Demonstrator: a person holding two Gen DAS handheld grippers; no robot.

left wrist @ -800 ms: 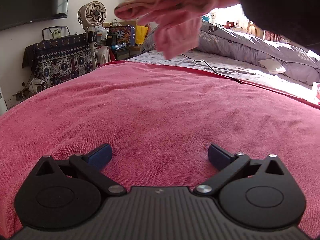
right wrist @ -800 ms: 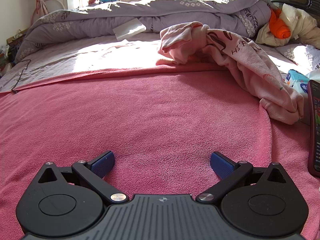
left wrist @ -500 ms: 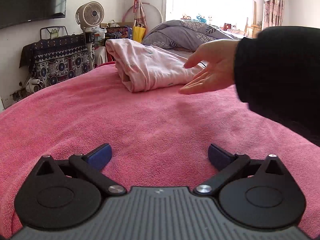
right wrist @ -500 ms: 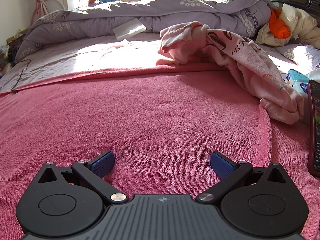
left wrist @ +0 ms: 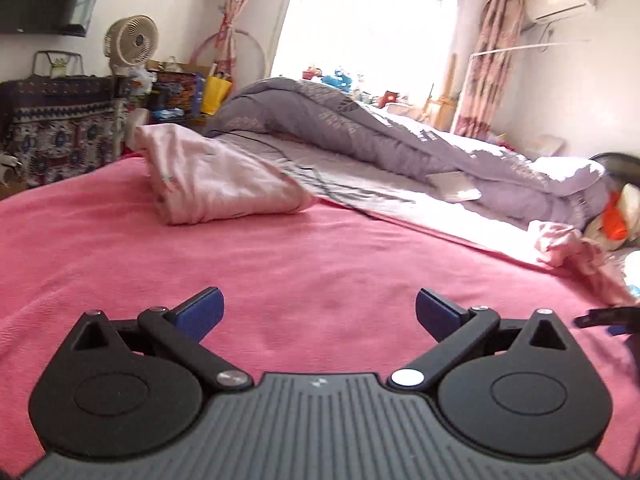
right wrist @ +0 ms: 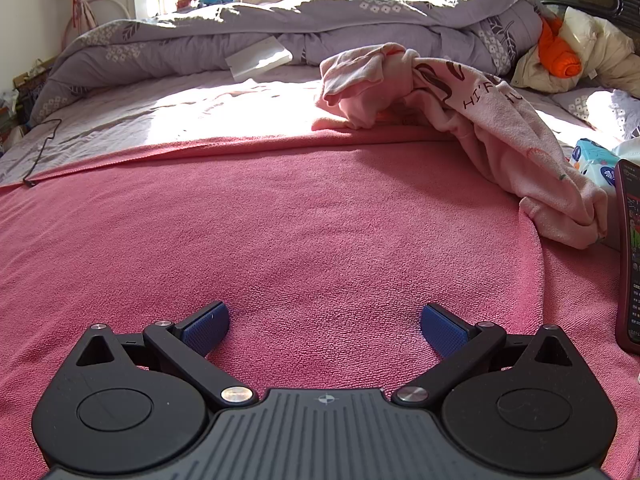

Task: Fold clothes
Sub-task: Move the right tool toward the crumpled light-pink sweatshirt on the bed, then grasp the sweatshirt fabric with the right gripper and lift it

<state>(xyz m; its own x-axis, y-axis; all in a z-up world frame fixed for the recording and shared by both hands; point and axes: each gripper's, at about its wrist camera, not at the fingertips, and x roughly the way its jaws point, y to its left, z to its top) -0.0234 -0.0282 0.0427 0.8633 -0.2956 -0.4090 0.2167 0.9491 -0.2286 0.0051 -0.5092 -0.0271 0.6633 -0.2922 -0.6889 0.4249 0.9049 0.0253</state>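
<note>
A folded pale pink garment [left wrist: 216, 178] lies on the pink towel [left wrist: 280, 264] at the far left in the left wrist view. A second pink garment [right wrist: 480, 120] with dark lettering lies crumpled along the towel's far right edge, and shows small as a crumpled pink garment [left wrist: 576, 248] in the left wrist view. My left gripper [left wrist: 318, 310] stands open over bare towel, well short of the folded garment. My right gripper [right wrist: 324, 326] is also open, low over the pink towel [right wrist: 280, 240], with nothing between its fingers.
A grey-purple duvet [right wrist: 280, 32] is bunched along the back of the bed. A phone [right wrist: 630, 256] and a tissue pack [right wrist: 596, 160] lie at the right edge. An orange cloth [right wrist: 558, 54] sits on cream bedding. A fan [left wrist: 130, 42] and clutter stand beyond the left side.
A person's hand laid the folded pink garment on the towel at the far left and has left the view. The left wrist view has swung right. The right gripper has not moved.
</note>
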